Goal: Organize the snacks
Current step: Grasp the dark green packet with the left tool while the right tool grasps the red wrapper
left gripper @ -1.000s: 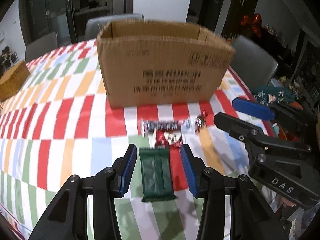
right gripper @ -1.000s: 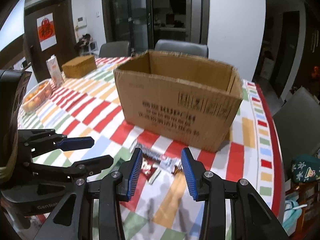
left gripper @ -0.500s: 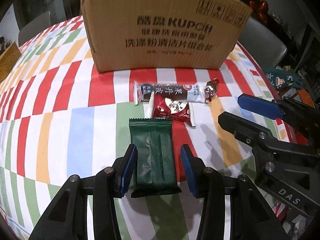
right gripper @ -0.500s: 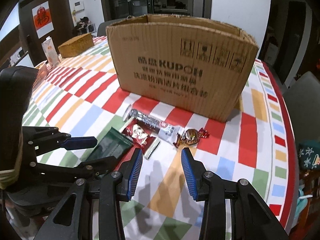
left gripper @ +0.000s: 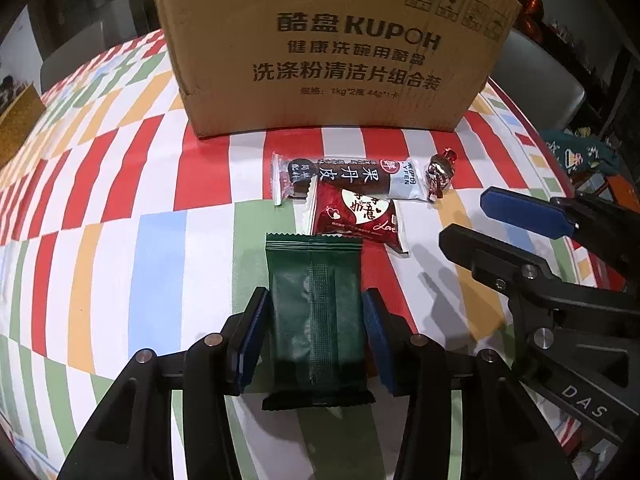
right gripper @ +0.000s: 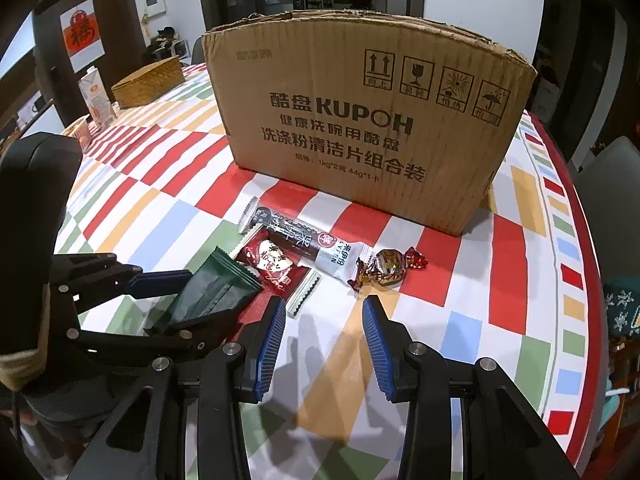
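A dark green snack packet (left gripper: 314,312) lies flat on the striped tablecloth, between the open fingers of my left gripper (left gripper: 316,304); it also shows in the right wrist view (right gripper: 208,296). Beyond it lie a red heart-print packet (left gripper: 356,216), a long grey and brown bar (left gripper: 348,178) and a foil-wrapped candy (left gripper: 440,172). A large open cardboard box (left gripper: 340,52) stands behind them. My right gripper (right gripper: 324,316) is open and empty, low over the table, just short of the candy (right gripper: 386,268).
A woven basket (right gripper: 148,82) and a carton (right gripper: 96,98) stand at the far left of the table. Grey chairs (left gripper: 536,88) sit around it. The table's red edge (right gripper: 592,280) runs along the right.
Both grippers have moved down and forward toward the snacks. The left fingers now straddle the green packet further along its length. The box looms larger.
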The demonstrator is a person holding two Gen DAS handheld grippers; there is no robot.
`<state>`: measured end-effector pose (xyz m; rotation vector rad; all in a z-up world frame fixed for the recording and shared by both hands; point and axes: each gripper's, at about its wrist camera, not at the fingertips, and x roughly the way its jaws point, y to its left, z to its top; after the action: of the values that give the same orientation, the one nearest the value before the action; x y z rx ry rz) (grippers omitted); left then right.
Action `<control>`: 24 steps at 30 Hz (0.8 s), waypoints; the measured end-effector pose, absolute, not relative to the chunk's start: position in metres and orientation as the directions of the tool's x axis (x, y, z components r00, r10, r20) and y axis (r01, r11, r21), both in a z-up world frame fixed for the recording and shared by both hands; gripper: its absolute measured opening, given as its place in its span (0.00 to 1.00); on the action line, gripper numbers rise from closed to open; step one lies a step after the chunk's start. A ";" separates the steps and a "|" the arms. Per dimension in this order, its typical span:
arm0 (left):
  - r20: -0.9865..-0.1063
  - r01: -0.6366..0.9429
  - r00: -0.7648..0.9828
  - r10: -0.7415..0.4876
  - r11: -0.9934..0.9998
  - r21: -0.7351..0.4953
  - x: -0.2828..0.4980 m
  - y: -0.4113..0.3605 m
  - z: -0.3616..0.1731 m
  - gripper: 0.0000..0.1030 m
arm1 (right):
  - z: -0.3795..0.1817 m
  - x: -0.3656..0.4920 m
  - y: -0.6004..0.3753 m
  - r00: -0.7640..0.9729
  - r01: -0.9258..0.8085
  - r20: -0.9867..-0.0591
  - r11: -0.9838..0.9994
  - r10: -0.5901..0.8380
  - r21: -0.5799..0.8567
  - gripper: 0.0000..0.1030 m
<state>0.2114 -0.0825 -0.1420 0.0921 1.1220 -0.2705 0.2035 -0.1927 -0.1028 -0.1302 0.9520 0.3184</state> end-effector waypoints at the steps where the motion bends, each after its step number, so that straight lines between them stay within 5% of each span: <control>1: -0.898 0.265 0.410 -0.161 0.963 -0.051 0.211 -0.085 -0.143 0.45 | -0.104 0.204 -0.192 0.535 -0.325 -0.818 0.945 0.212 0.032 0.40; 24: -0.861 0.167 0.473 -0.186 0.979 -0.119 0.210 -0.033 -0.122 0.41 | -0.112 0.224 -0.153 0.488 -0.411 -0.849 0.911 0.204 -0.018 0.40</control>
<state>0.2102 -0.0327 -0.1224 -0.0190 1.0559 -0.2160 0.2244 -0.1526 -0.1121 -0.2309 0.9942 0.3778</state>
